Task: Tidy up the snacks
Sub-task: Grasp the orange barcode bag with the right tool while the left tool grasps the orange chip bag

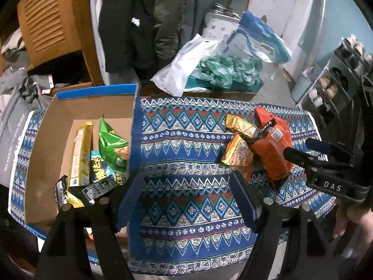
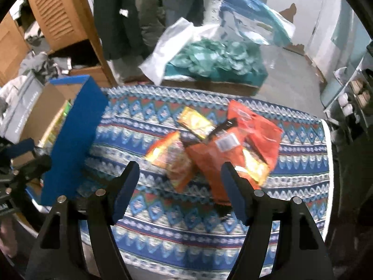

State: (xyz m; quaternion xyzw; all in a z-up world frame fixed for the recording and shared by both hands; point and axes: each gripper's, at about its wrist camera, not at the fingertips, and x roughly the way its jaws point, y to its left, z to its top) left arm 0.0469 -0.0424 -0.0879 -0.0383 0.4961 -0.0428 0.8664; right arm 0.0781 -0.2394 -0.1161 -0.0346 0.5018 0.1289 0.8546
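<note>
The left gripper is open and empty beside the cardboard box at frame left, which collects sorted packets. The right gripper, open and empty, faces the unsorted snack pile at frame centre.

Left black two-finger gripper w/ blue pads: jaws held wide, nothing gripped. Right black blue-padded gripper: jaws also spread, angled downward, empty. A bare hand, probably the right, is glimpsed behind it.

Cluttered home: hanging coats, shoe rack
</note>
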